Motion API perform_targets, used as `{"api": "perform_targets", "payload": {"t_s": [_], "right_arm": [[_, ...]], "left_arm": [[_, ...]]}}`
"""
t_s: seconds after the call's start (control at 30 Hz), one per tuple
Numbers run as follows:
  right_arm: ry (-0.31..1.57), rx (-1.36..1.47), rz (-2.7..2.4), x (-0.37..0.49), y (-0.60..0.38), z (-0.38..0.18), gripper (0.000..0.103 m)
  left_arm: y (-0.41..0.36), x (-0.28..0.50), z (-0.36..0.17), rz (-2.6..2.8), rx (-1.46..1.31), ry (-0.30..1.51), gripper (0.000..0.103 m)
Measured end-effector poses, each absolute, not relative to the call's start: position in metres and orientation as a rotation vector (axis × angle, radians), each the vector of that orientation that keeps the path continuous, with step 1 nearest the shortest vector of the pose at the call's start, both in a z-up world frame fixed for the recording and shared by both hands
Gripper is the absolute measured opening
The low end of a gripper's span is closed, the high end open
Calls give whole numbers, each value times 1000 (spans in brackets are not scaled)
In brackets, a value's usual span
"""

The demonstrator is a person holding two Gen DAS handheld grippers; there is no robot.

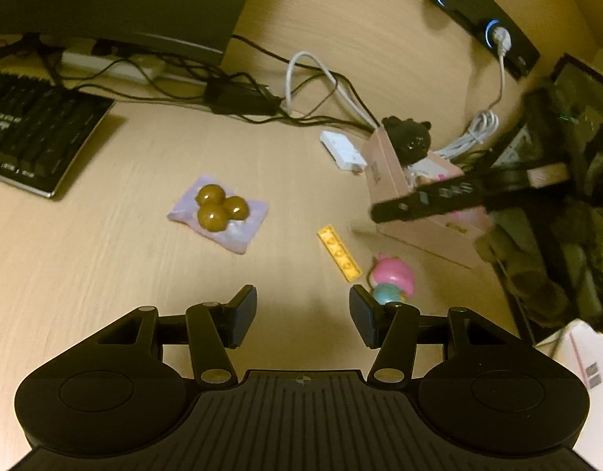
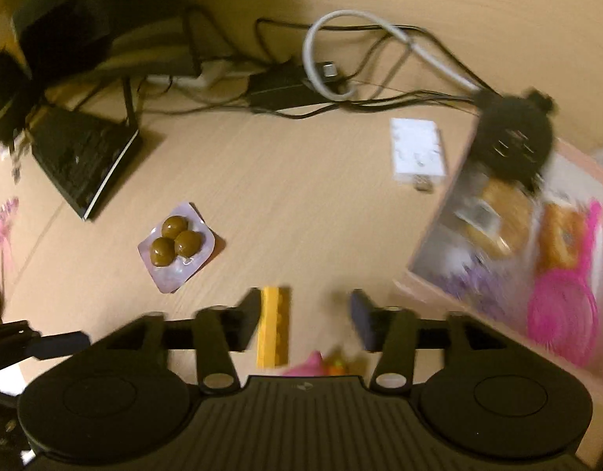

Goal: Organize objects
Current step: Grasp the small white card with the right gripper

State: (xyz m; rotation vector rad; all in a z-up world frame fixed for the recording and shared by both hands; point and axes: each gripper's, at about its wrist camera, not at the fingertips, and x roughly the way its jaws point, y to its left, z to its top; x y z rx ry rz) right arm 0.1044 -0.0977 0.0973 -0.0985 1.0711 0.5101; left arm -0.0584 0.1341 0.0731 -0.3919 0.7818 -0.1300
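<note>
Left gripper (image 1: 303, 316) hovers over bare desk (image 1: 105, 259), jaws apart, nothing between them. Right gripper (image 2: 305, 320) also has its jaws apart, above the yellow brick (image 2: 274, 325), which lies flat on the desk by its left finger, not gripped. Pink toy (image 1: 393, 274) just right of the brick. Blister pack (image 1: 219, 212) with three brown domes lies farther left, well apart. Pink box (image 1: 383, 172) stands at right, black plush (image 1: 407, 139) at its far end. White adapter (image 1: 340, 149) beside the box. Keyboard (image 1: 34, 133) far left, cables (image 1: 262, 98) at the far edge.
</note>
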Motion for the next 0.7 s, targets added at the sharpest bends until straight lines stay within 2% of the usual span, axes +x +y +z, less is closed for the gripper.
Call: {"api": "perform_targets", "payload": {"t_s": [0.07,0.2,0.3,0.5,0.7], "right_arm": [[1074,-81,498,94,-108,94,71],[1031,-129,458,75,-108,82,71],[976,-128,483,90,-102,104,71],[1067,-18,402,217,-84,133,71],[1216,-177,354,317,-46,93,71]], "left_arm": [[131,-53,71,-124,-362,795,57],[126,-39,67,-137,-363,819,57],[124,-33,68,-141,-362,820,57],[137,-43,68,-180,-419,802,57],[158,-62,65,-161,-520,746,57]]}}
